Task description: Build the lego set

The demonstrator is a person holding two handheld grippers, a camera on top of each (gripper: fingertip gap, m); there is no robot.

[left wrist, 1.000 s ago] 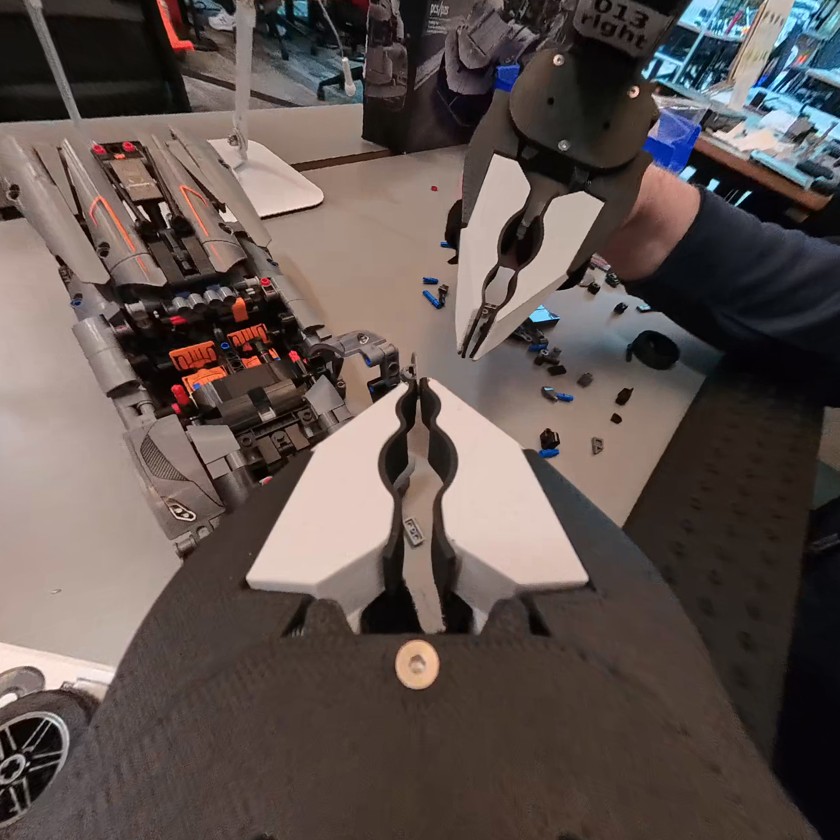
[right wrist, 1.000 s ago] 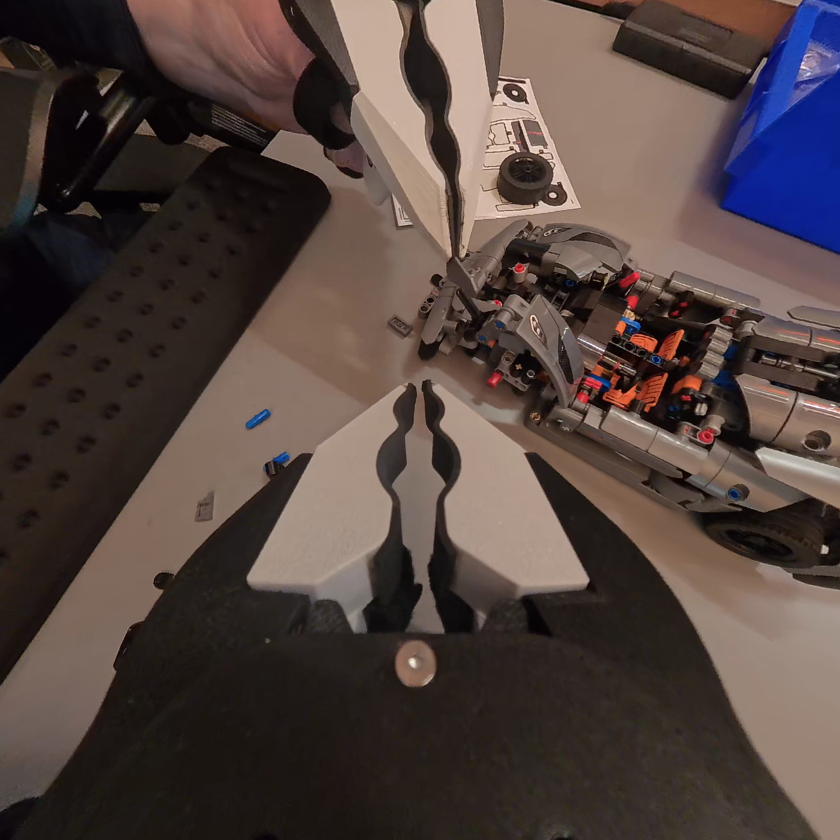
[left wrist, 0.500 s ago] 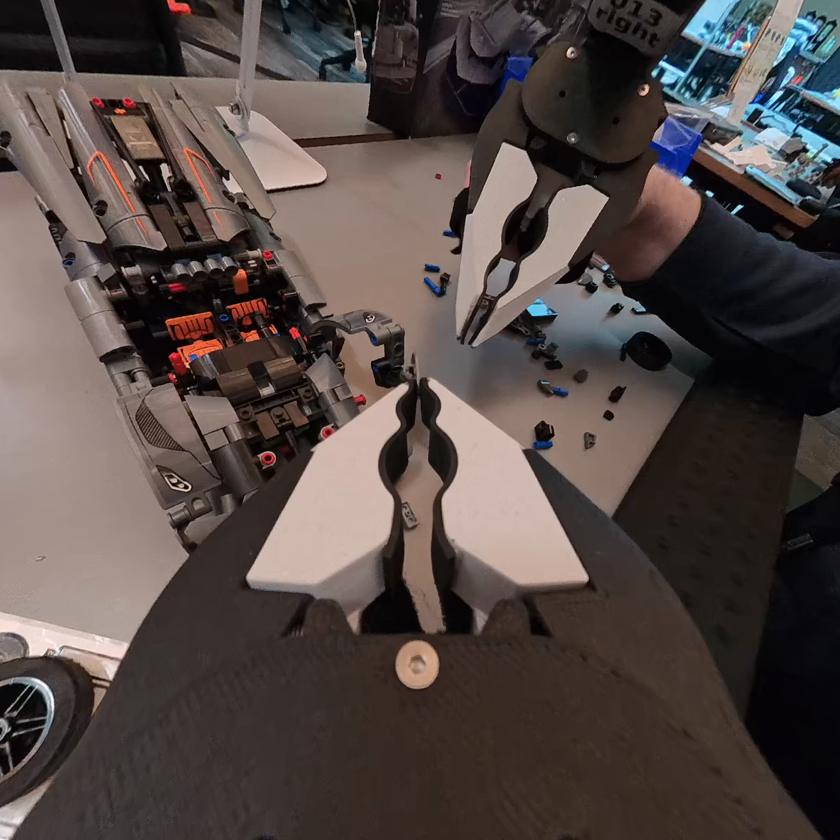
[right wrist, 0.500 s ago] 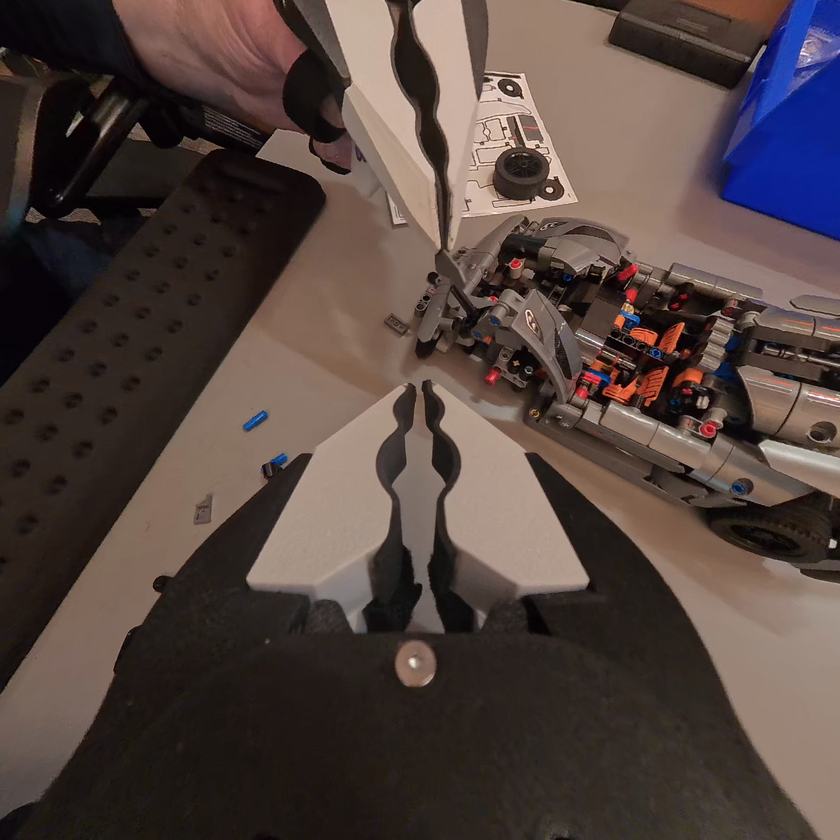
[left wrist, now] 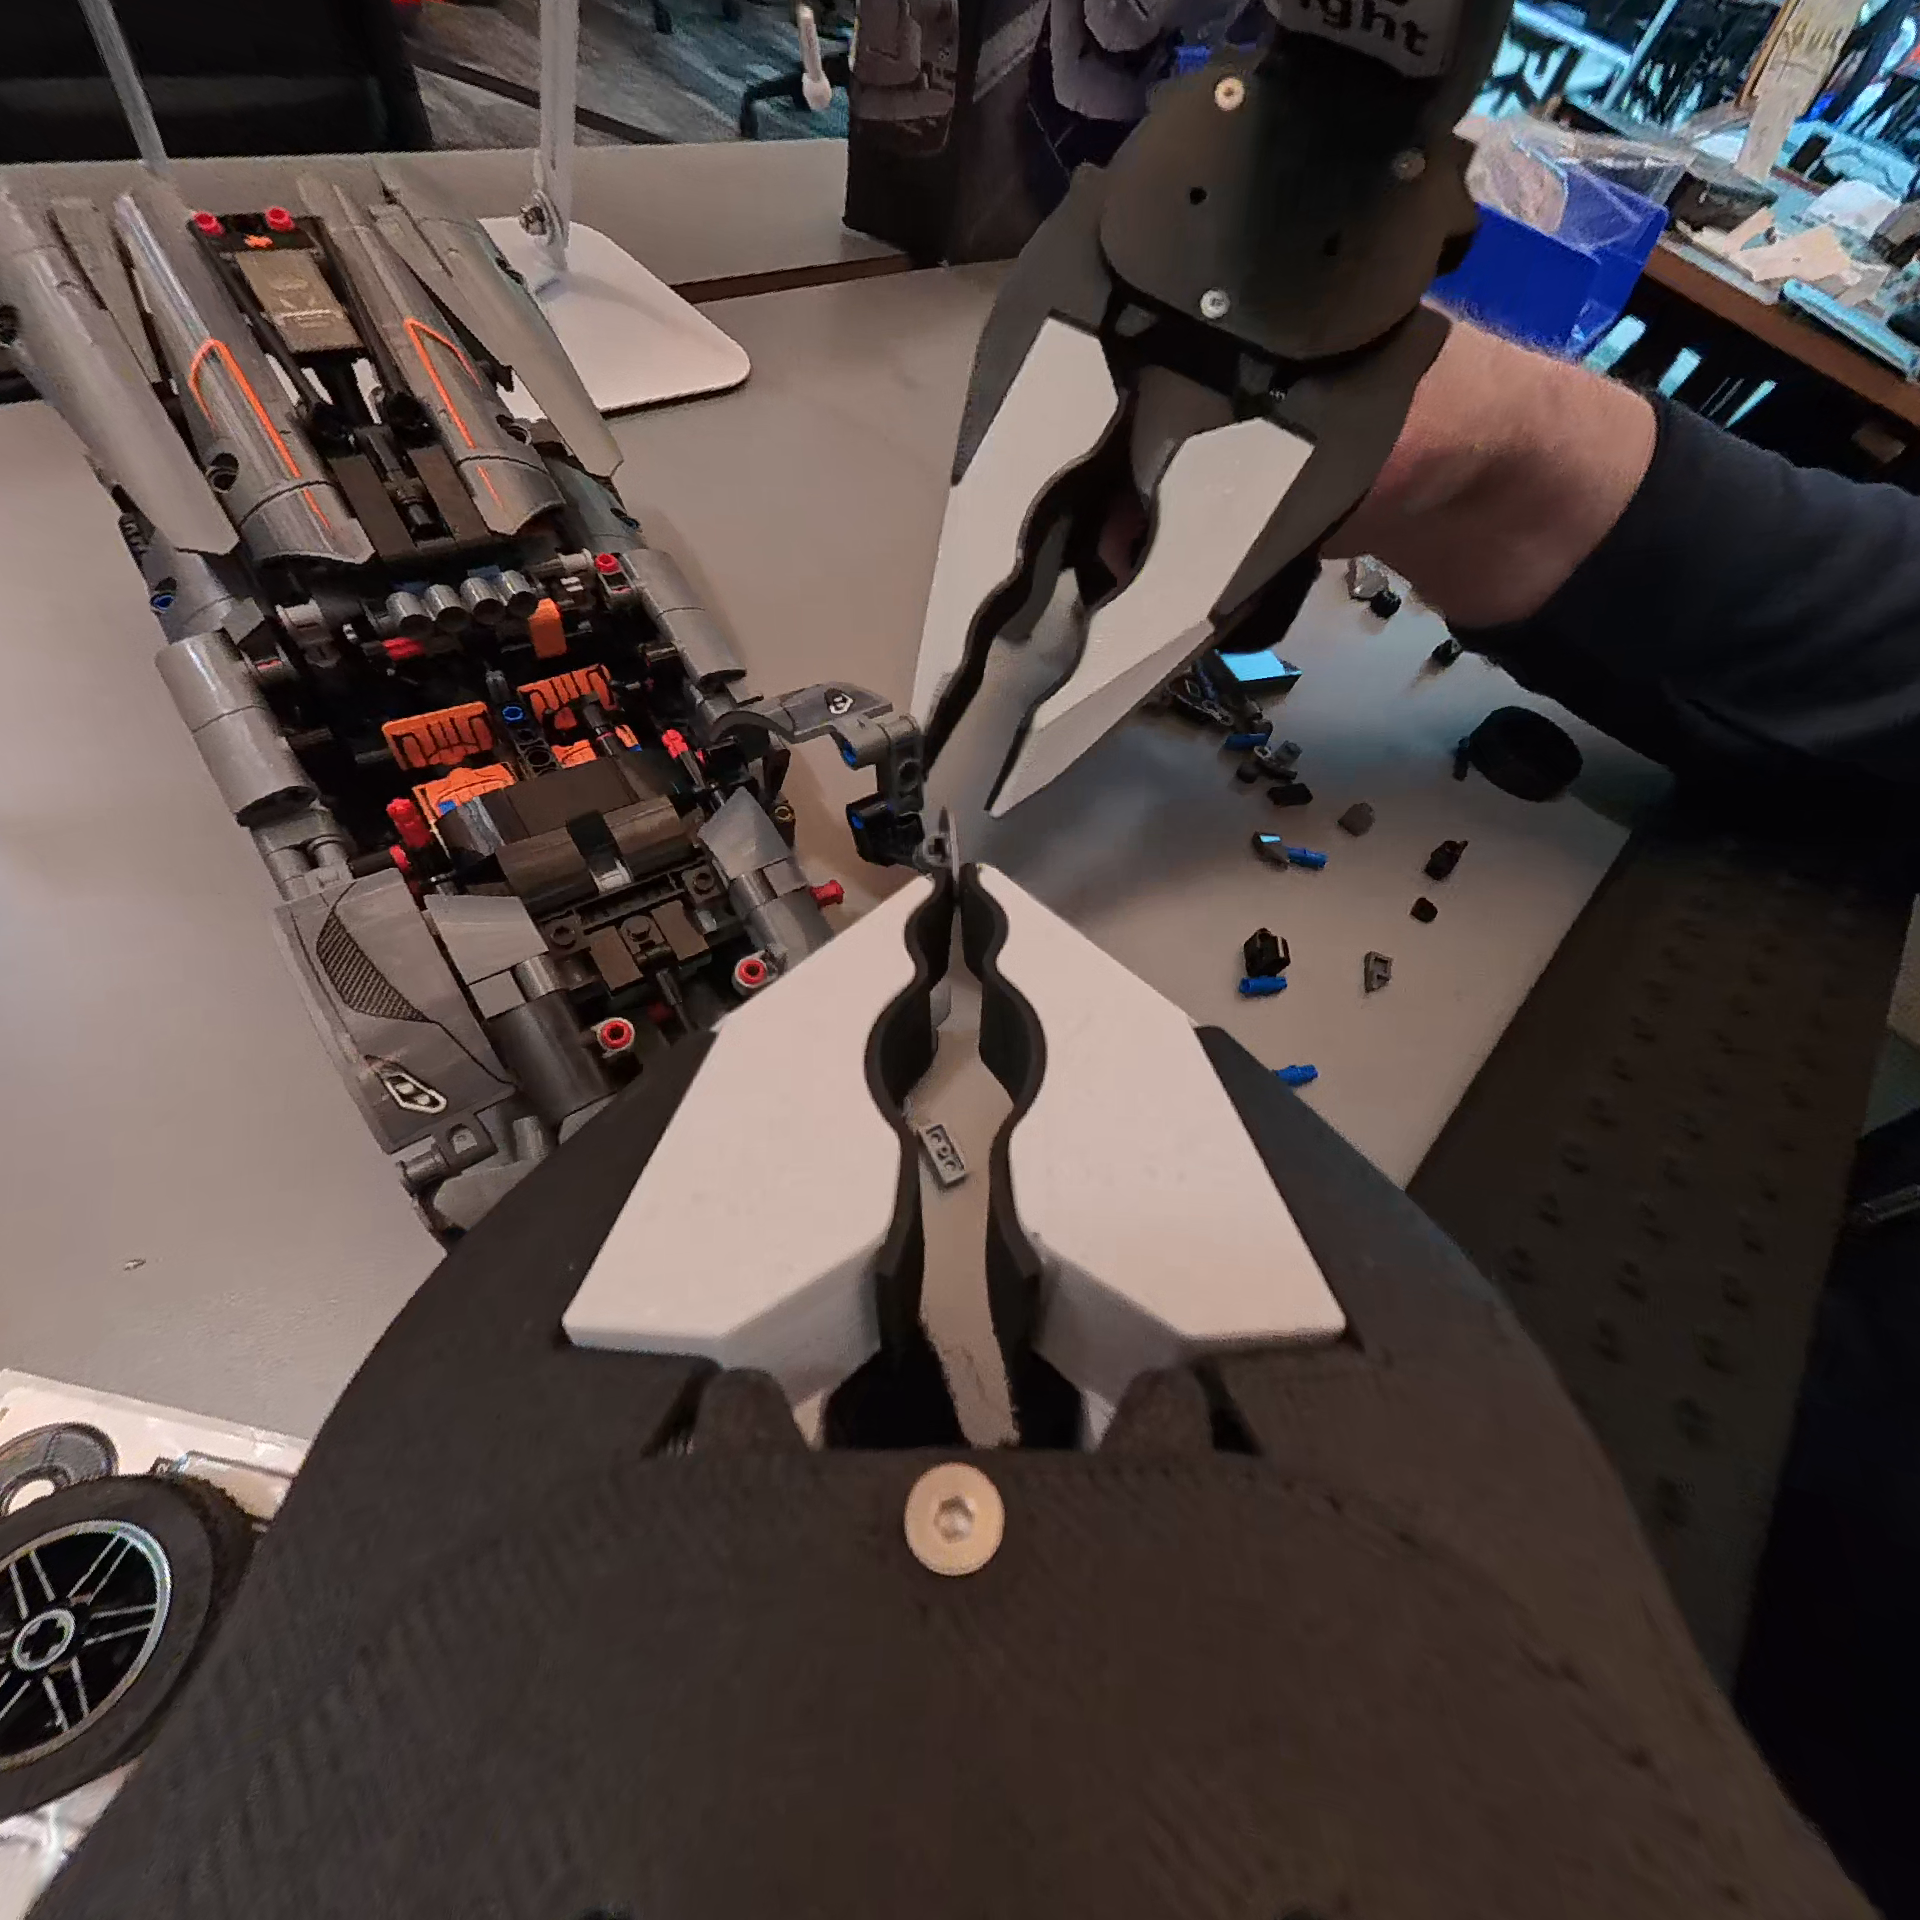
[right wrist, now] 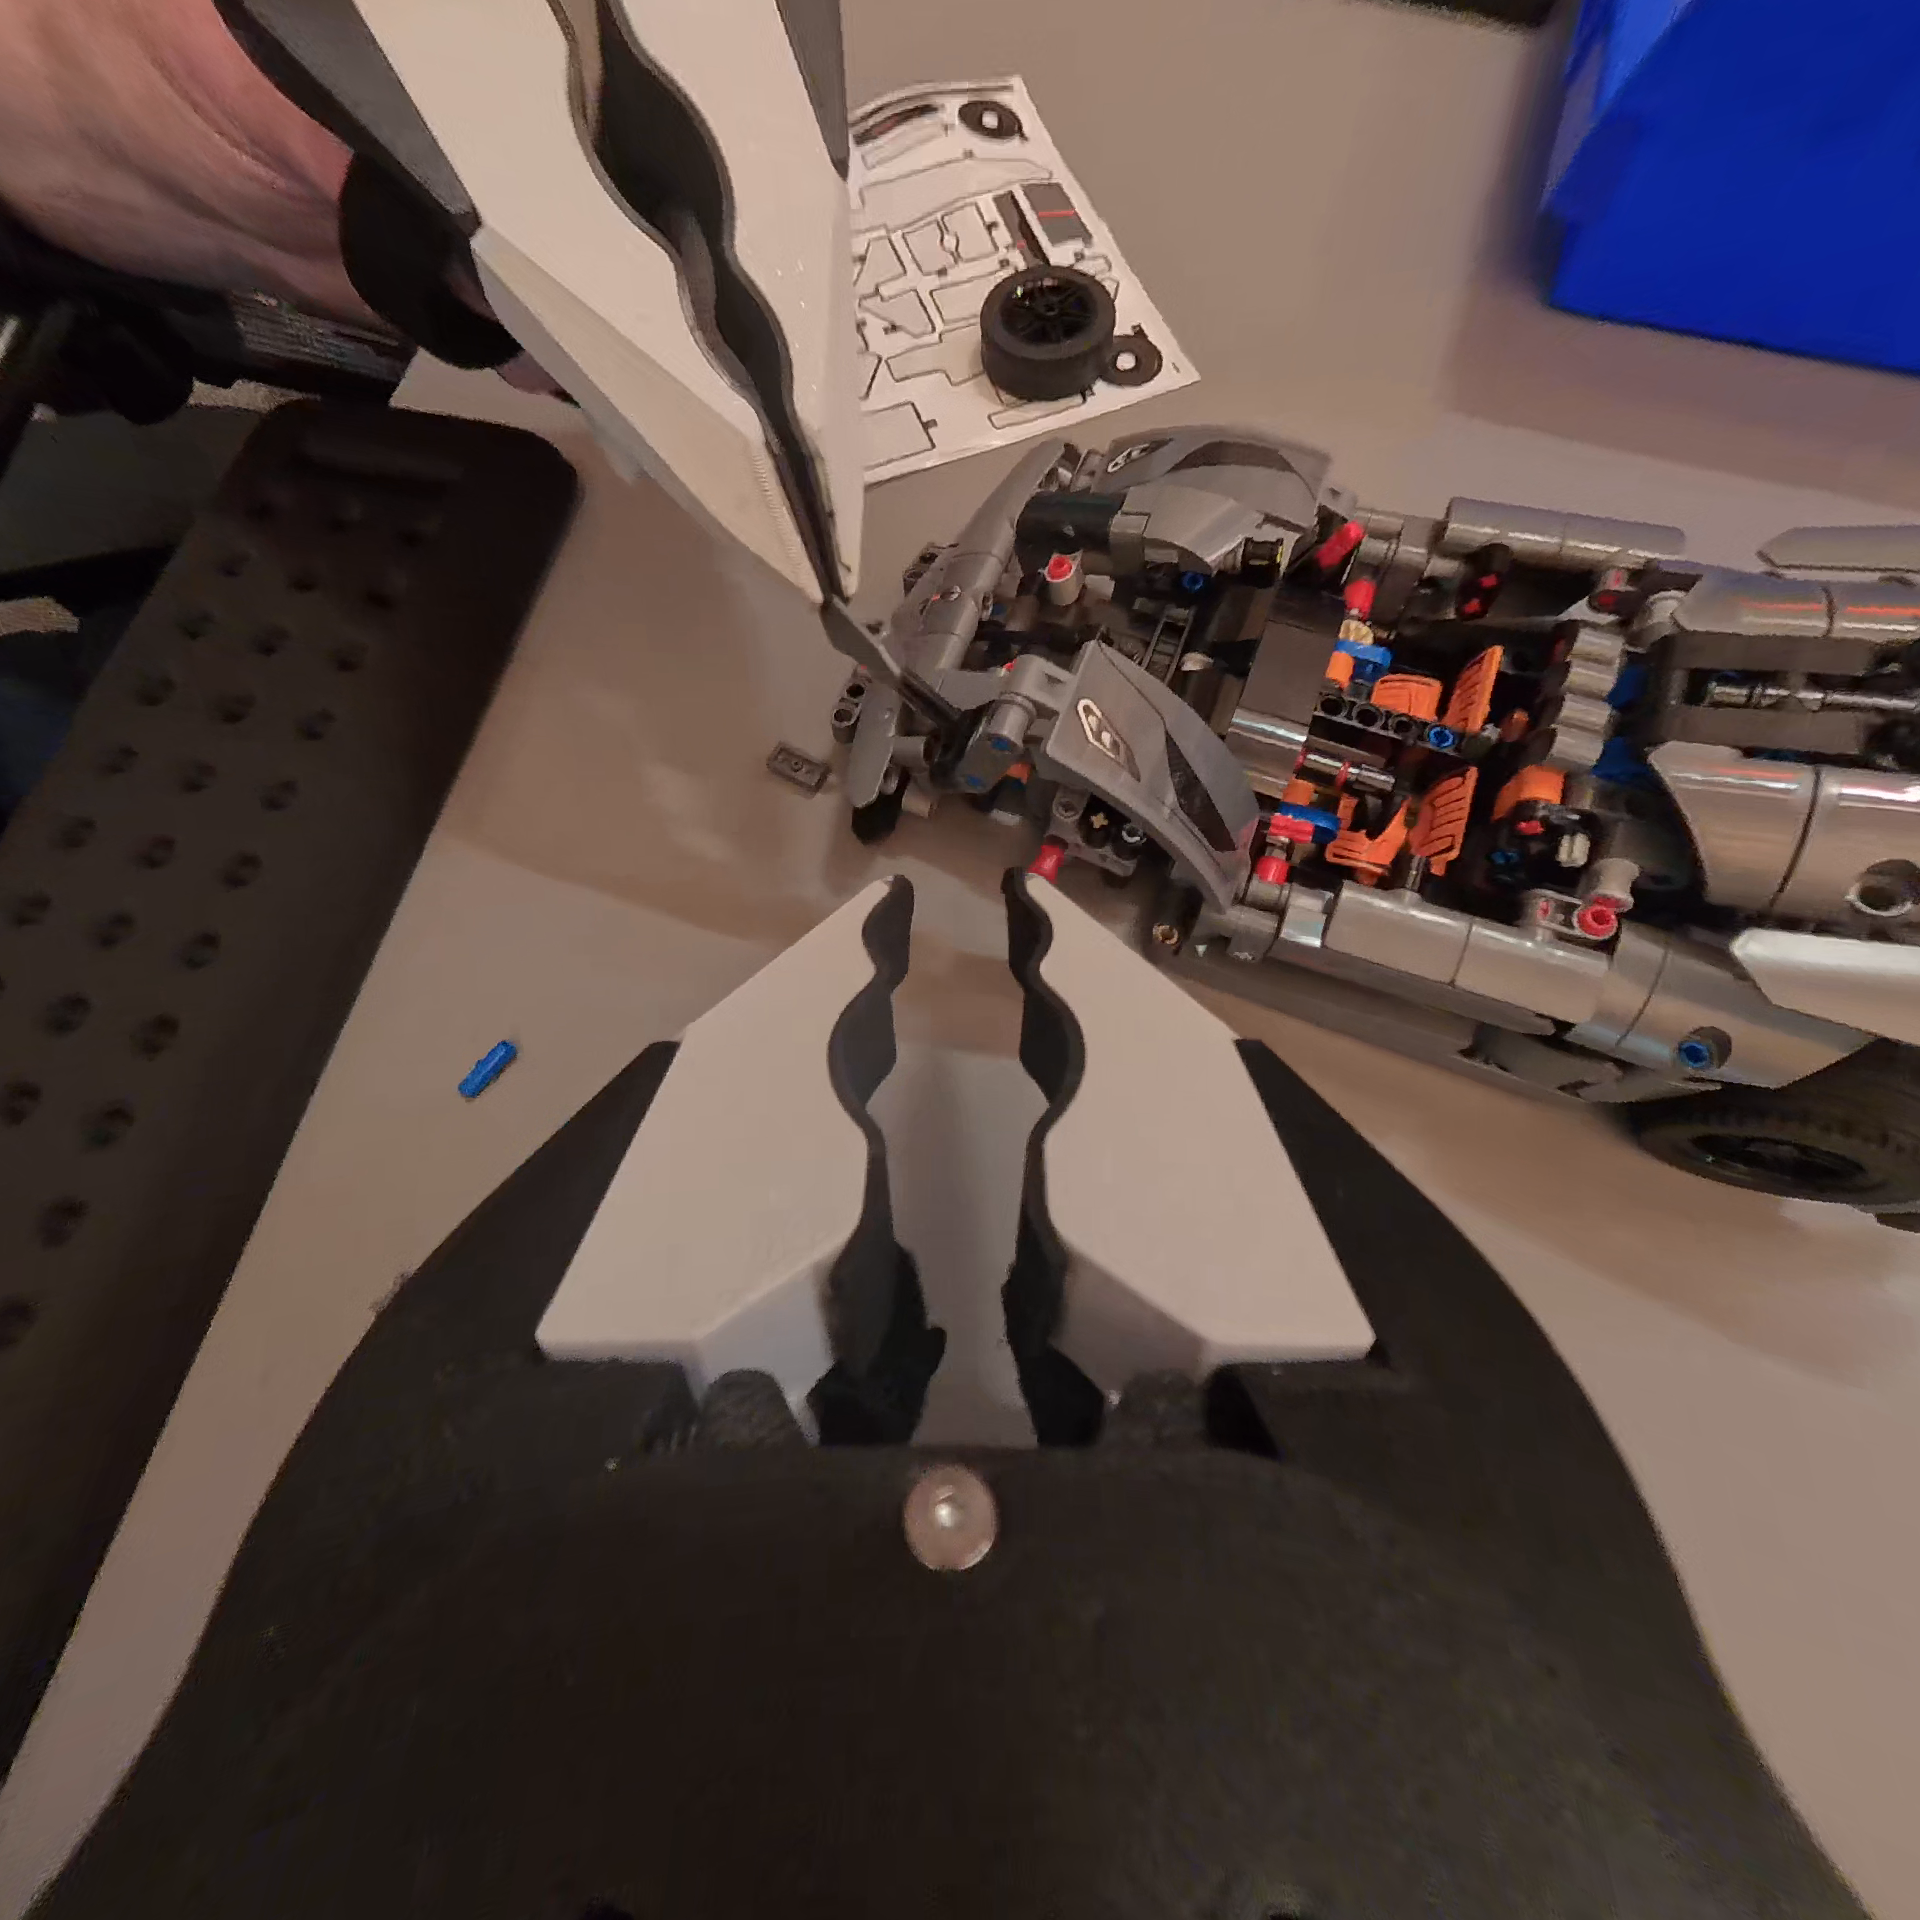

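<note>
Grey table (left wrist: 125, 1091) fills the room in front of us, with shelves and a blue bin (right wrist: 1756, 177) far behind. On it lies our long grey toy car (left wrist: 447, 727), with orange and black bits showing inside, and it is only partly built. A loose wheel (right wrist: 1047, 330) sits on a paper sheet (right wrist: 935, 312) near the car's nose. Small black and blue pieces (left wrist: 1288, 852) are spread out on the table to one side, and one flat grey piece (right wrist: 798, 767) lies just beside the car's front corner. Our left claw (left wrist: 951, 871) is pressed together on a thin dark piece (right wrist: 862, 649), and that piece touches the small grey arm (left wrist: 842, 717) that sticks out of the car's front. Our right claw (right wrist: 954, 883) holds nothing. A moment ago its two fingers were nearly together and it hung back from the car. Now they have spread apart, and the claw has come in close, right next to the grey arm and the left claw. We think this means the right claw is getting ready to grab the little arm, or to hold the car still, so the left claw can push its piece on. Most of the car is done, but the front corner, the wheel and the loose pieces are still waiting.
</note>
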